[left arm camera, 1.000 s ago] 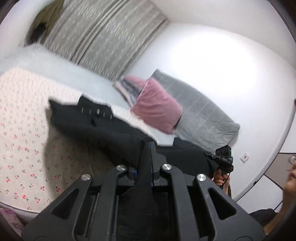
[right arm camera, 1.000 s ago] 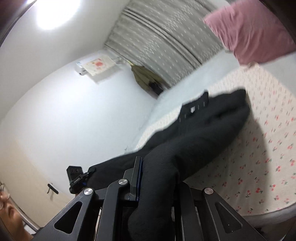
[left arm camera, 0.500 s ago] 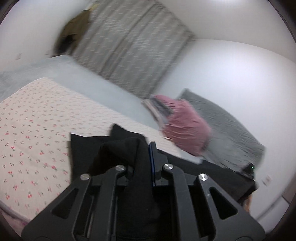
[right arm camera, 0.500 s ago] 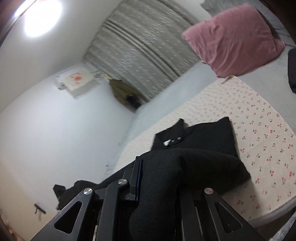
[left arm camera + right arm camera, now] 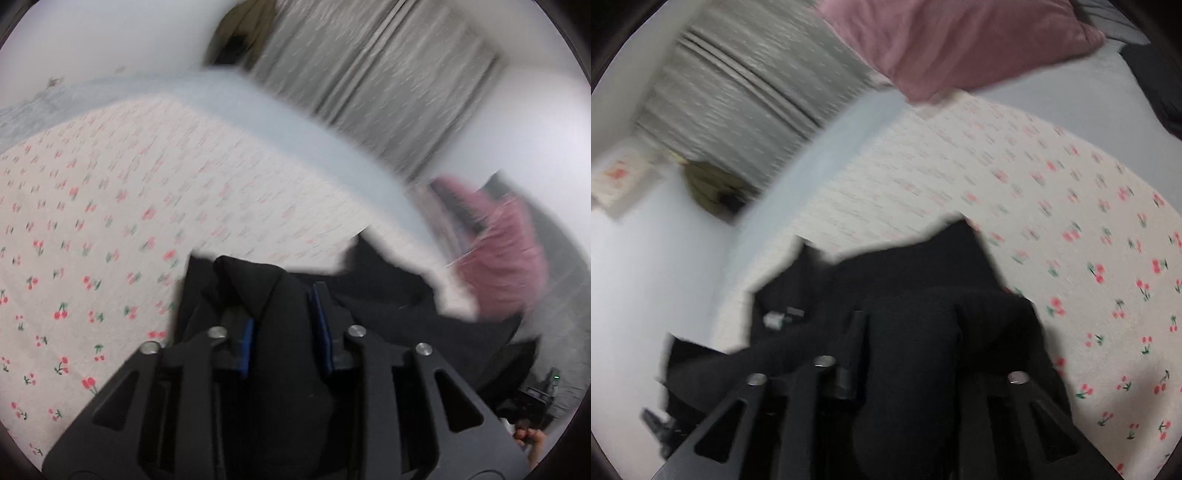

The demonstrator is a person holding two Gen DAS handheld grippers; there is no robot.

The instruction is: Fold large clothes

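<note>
A large black garment (image 5: pixel 388 306) lies on the cherry-print bedsheet (image 5: pixel 92 221). My left gripper (image 5: pixel 282 325) is shut on a bunched fold of it low over the bed; blue pads (image 5: pixel 245 343) show beside the cloth. My right gripper (image 5: pixel 905 350) is shut on another thick fold of the black garment (image 5: pixel 923 266), which drapes over its fingers and hides the tips. A small white label (image 5: pixel 774 319) shows on the cloth at the left. The right gripper shows in the left wrist view (image 5: pixel 535 398) at the lower right.
A pink pillow (image 5: pixel 506 254) lies at the bed's head, also in the right wrist view (image 5: pixel 953 40). A grey blanket (image 5: pixel 280 110) borders the cherry-print sheet (image 5: pixel 1071 206). Grey curtains (image 5: pixel 369 81) hang behind, with a brown garment (image 5: pixel 236 33) beside them. Both views are motion-blurred.
Both grippers have moved forward and down toward the bed, carrying the held folds over the rest of the garment. The garment now lies shorter and doubled over.
</note>
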